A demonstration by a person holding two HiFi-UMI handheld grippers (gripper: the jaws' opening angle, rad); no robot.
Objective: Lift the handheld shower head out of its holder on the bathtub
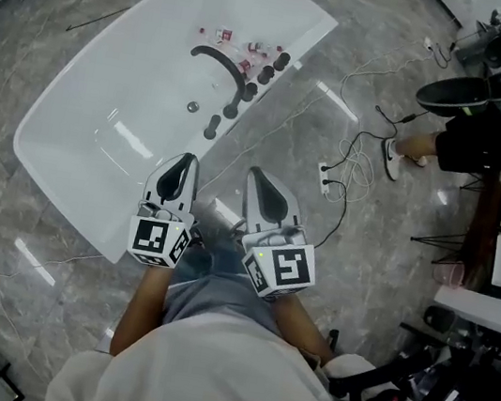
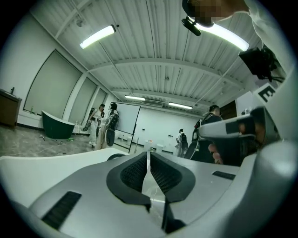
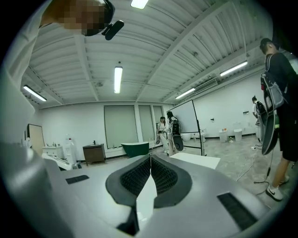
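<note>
A white bathtub [image 1: 105, 104] lies on the marble floor, reaching from the head view's top centre down to its left. A black arched spout [image 1: 219, 61] and a row of black fittings [image 1: 256, 82] sit along its right rim. The nearest fitting, a slim upright piece [image 1: 212, 127], may be the handheld shower head, but I cannot tell for sure. My left gripper [image 1: 184, 161] is shut and empty over the tub's near end. My right gripper [image 1: 258, 175] is shut and empty over the floor beside the rim. In the gripper views the left gripper [image 2: 148, 157] and right gripper [image 3: 150, 160] show pads pressed together, pointing level.
Small bottles [image 1: 252, 48] stand on the tub's far rim. Cables and a power strip [image 1: 327, 177] lie on the floor to the right. A person's shoe [image 1: 391, 159], black stands and gear crowd the right side. Several people [image 2: 106, 124] and a green tub [image 3: 135, 149] stand far off.
</note>
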